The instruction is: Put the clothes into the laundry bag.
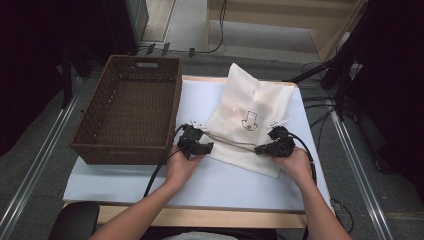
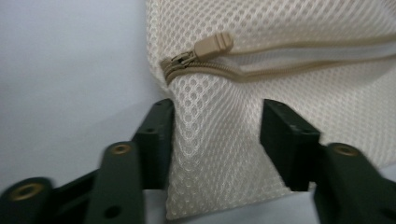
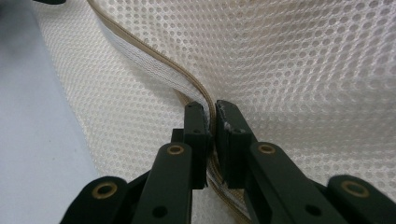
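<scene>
White tabletop (image 1: 210,175): mesh bag (image 1: 250,115) corner between spread left fingers (image 2: 156,135), right fingers (image 3: 198,135) pinching zipper (image 3: 154,70).

Worktop (image 1: 125,182): white surface with a wooden front edge. Lying directly on it are a brown wicker basket (image 1: 131,107) at the left, overhanging the left edge, and a cream mesh bag (image 1: 252,117) with a tan zip, right of centre.

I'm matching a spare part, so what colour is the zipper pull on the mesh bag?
Tan; the zipper pull on the cream mesh bag shows best in the left gripper view.
</scene>
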Demonstrator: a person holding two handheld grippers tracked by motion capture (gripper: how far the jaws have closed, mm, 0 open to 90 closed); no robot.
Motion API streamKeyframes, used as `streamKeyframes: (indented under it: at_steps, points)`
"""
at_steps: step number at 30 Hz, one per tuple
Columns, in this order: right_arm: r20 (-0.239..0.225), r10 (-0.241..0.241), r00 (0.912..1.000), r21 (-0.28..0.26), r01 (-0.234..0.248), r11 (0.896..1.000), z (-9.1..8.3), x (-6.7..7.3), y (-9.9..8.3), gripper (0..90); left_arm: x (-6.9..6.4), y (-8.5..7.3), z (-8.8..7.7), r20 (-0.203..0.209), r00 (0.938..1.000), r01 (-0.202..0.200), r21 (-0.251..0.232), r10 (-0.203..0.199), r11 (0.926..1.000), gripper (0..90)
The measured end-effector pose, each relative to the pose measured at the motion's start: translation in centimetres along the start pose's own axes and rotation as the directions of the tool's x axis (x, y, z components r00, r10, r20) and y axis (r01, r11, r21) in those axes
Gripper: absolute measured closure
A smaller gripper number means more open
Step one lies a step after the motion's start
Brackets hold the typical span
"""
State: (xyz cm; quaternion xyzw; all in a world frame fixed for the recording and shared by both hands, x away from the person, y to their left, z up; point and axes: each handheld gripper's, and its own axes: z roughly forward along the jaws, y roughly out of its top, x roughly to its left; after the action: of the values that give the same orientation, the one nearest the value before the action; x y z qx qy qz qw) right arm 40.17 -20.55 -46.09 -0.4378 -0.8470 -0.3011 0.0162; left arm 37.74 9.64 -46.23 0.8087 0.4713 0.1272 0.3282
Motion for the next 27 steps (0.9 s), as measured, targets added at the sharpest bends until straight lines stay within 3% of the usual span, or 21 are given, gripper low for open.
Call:
streamKeyframes:
  at_steps: [3, 5, 8, 13, 18, 21, 23, 25, 26, 27]
  points:
    - [0.001, -0.001, 1.0, -0.002, 0.001, 1.0, 0.0, -0.1, 0.0, 84.5, -0.2, -0.1, -0.1, 0.049, 0.9988, 0.001, 0.002, -0.001, 1.0, 75.9]
    - [0.002, -0.001, 1.0, -0.006, 0.001, 1.0, 0.0, -0.2, 0.0, 84.5, -0.4, 0.0, -0.4, 0.088, 0.996, 0.014, 0.0, -0.014, 0.9999, 82.8]
    - [0.0, 0.005, 1.0, 0.0, -0.005, 1.0, -0.1, -0.3, -0.1, 84.6, -0.5, 0.1, -0.7, 0.141, 0.9898, 0.016, 0.008, -0.017, 0.9998, 85.1]
    - [0.002, 0.024, 0.9997, -0.007, -0.024, 1.0, -0.5, -0.8, -0.3, 84.6, -1.2, -0.3, -1.4, 0.185, 0.982, -0.044, 0.032, 0.038, 0.9985, 85.9]
    - [0.02, 0.039, 0.999, -0.006, -0.039, 0.999, -0.8, -1.3, -0.5, 85.2, -2.6, -1.2, -2.2, 0.248, 0.966, -0.084, 0.039, 0.072, 0.9957, 85.2]
    - [0.018, 0.05, 0.9986, -0.003, -0.05, 0.999, -1.1, -1.5, -0.8, 85.7, -3.4, -1.8, -2.6, 0.266, 0.9582, -0.119, 0.034, 0.106, 0.9924, 84.7]
    - [0.021, 0.044, 0.9988, -0.007, -0.044, 0.999, -1.3, -1.5, -0.9, 85.7, -3.6, -2.1, -2.8, 0.299, 0.9501, -0.104, 0.034, 0.089, 0.994, 84.7]
    - [0.023, 0.044, 0.9988, -0.01, -0.044, 0.999, -1.6, -1.4, -1.0, 85.6, -3.5, -2.4, -2.7, 0.358, 0.9322, -0.071, 0.042, 0.051, 0.9966, 83.5]
    - [0.022, 0.032, 0.9992, -0.015, -0.032, 0.999, -1.8, -1.4, -1.0, 85.5, -3.5, -2.5, -2.6, 0.373, 0.9274, -0.051, 0.042, 0.032, 0.9978, 83.4]
    - [0.02, 0.03, 0.9994, -0.011, -0.03, 0.999, -2.0, -1.3, -1.1, 85.5, -3.3, -2.6, -2.6, 0.372, 0.9278, -0.048, 0.05, 0.026, 0.9976, 83.1]
